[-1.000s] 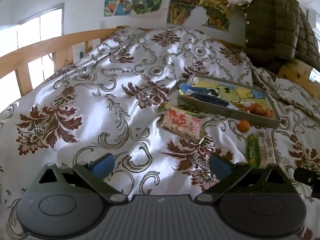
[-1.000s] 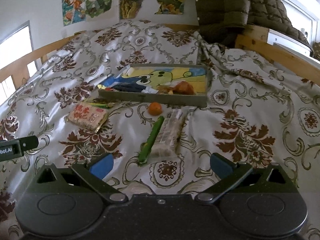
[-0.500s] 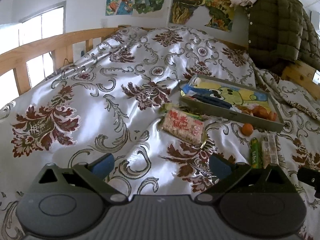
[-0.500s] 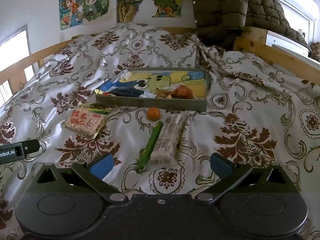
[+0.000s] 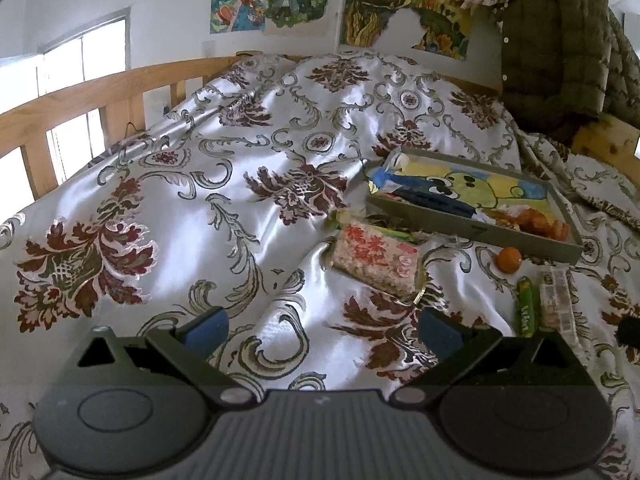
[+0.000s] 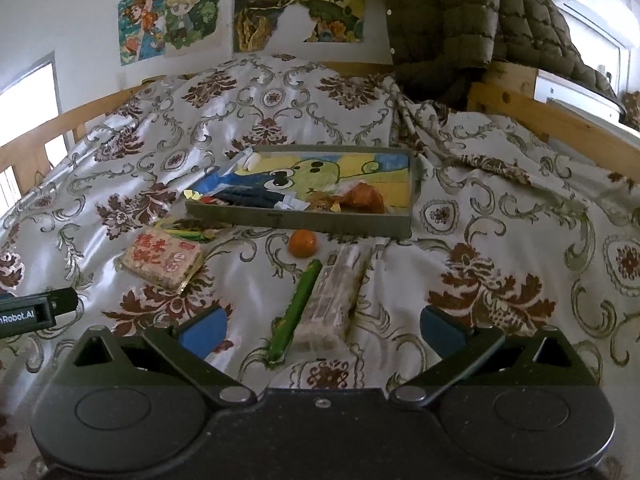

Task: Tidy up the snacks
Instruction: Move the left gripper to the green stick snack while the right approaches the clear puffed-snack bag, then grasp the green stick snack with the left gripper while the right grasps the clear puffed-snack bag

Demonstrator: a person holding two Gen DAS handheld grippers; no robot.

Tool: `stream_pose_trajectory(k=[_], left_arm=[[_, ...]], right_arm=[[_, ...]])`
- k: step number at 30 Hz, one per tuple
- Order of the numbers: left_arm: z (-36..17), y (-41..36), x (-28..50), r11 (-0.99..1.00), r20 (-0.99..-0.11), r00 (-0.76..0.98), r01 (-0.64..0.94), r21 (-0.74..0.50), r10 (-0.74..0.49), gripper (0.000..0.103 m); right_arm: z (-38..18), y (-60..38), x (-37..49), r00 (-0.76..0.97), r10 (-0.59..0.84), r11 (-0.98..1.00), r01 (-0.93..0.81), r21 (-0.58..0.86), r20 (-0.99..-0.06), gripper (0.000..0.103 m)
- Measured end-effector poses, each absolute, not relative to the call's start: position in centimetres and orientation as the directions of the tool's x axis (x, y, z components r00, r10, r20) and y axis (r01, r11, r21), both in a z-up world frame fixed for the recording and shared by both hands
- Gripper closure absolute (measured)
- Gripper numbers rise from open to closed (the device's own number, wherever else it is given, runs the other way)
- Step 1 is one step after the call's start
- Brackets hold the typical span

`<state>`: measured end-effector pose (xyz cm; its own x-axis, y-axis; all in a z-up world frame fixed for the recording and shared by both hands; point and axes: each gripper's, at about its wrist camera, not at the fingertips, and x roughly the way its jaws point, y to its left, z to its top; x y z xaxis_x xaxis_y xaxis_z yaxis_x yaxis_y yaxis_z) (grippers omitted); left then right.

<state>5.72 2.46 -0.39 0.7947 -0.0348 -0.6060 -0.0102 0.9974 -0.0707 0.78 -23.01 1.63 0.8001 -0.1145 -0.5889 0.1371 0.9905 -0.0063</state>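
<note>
A grey tray (image 6: pixel 304 222) with a cartoon bottom lies on the bed and holds several wrapped snacks. In front of it lie a pink rice-snack pack (image 6: pixel 160 260), a small orange (image 6: pixel 303 243), a green stick pack (image 6: pixel 298 308) and a clear cracker pack (image 6: pixel 332 300). My right gripper (image 6: pixel 320 330) is open, just short of the green stick and clear pack. My left gripper (image 5: pixel 320 330) is open and empty, short of the pink pack (image 5: pixel 376 258); the tray (image 5: pixel 472 228), orange (image 5: pixel 509 259) and green stick (image 5: pixel 526 308) lie to its right.
The flowered satin bedspread (image 5: pixel 224 208) is rumpled. A wooden bed rail (image 5: pixel 80 96) runs along the left, another rail (image 6: pixel 552 116) on the right. An olive padded jacket (image 6: pixel 460 12) hangs at the back. The left gripper's tip (image 6: pixel 36 312) shows at the right view's left edge.
Both grippers have drawn back a little and tilted up; the snacks and tray sit slightly farther off. Nothing on the bed has moved.
</note>
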Motion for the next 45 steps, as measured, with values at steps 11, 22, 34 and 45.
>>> stream_pose_trajectory(k=[11, 22, 34, 45], left_arm=[[-1.9, 0.8, 8.3, 0.995, -0.620, 0.779, 0.073, -0.061, -0.095, 0.000], [-4.8, -5.6, 11.2, 0.921, -0.597, 0.727, 0.386, -0.051, -0.338, 0.000], [-8.0, -10.5, 13.6, 0.766, -0.627, 0.574, 0.640, -0.059, -0.527, 0.005], [-8.4, -10.8, 16.3, 0.750, -0.652, 0.489, 0.632, -0.192, -0.579, 0.040]], right_arm=[[2.0, -26.5, 4.6, 0.810, -0.055, 0.993, 0.105, 0.053, -0.584, 0.001], [-0.2, -30.2, 9.1, 0.787, 0.128, 0.969, 0.030, 0.245, -0.604, 0.002], [-4.4, -30.1, 13.9, 0.687, 0.205, 0.959, 0.000, 0.283, -0.697, 0.022], [-6.4, -31.4, 14.6, 0.616, 0.144, 0.957, 0.113, 0.267, -0.775, 0.041]])
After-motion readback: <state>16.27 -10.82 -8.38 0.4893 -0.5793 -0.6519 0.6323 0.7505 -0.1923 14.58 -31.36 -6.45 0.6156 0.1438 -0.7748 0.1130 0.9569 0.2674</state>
